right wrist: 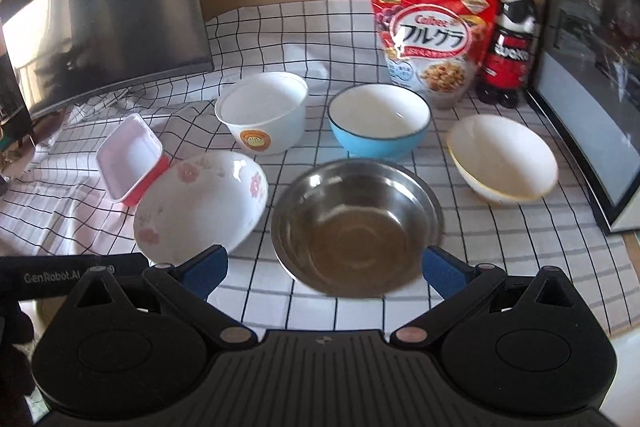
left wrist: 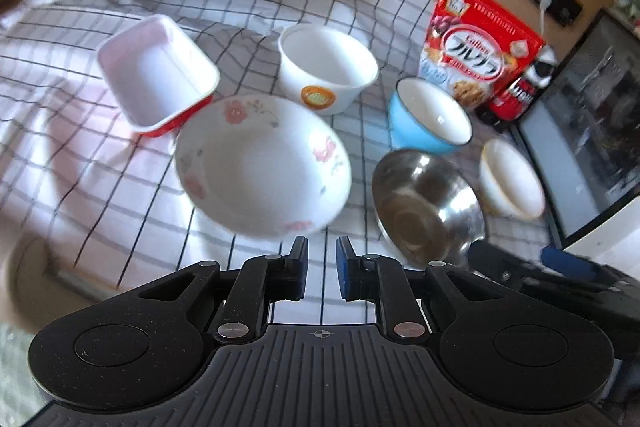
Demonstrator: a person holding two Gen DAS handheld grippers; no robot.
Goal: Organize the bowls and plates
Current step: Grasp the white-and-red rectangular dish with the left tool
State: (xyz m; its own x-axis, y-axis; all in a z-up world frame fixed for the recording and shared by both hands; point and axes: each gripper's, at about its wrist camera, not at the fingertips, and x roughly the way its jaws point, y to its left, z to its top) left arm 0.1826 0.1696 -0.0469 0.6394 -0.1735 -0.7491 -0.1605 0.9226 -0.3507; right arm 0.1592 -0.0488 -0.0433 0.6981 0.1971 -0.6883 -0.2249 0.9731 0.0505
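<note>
The worktop [right wrist: 352, 27] carries a white cloth with a black grid, creased toward 9 o'clock. A dark screen [right wrist: 132, 19] stands at 10 o'clock in the right wrist view, and a second framed panel [right wrist: 592, 99] at 3 o'clock.

A red cereal bag [right wrist: 430, 31] stands upright at 1 o'clock, with a dark bottle [right wrist: 508, 55] (panda-shaped top) just beside it on the right.

Six vessels lie on the cloth, all empty. The steel bowl [right wrist: 356, 223] sits nearest the right gripper [right wrist: 324, 273], whose jaws stand wide with the bowl's near rim between them; the blue pads do not press on it. The flowered bowl [right wrist: 200, 205] lies at 9 o'clock of the steel bowl, tilted, and in the left wrist view its near rim sits just ahead of the left gripper [left wrist: 322, 267]. That gripper's jaws are drawn narrow, with only cloth showing in the slit between them.

The blue bowl [right wrist: 378, 121] stands behind the steel bowl at 12 o'clock. The white tub [right wrist: 262, 111] (orange round label) stands at 11 o'clock. The white bowl with a yellow rim [right wrist: 502, 159] lies at 2 o'clock, tilted. The square red-sided container [right wrist: 130, 159] touches the flowered bowl's far left edge, tilted.
</note>
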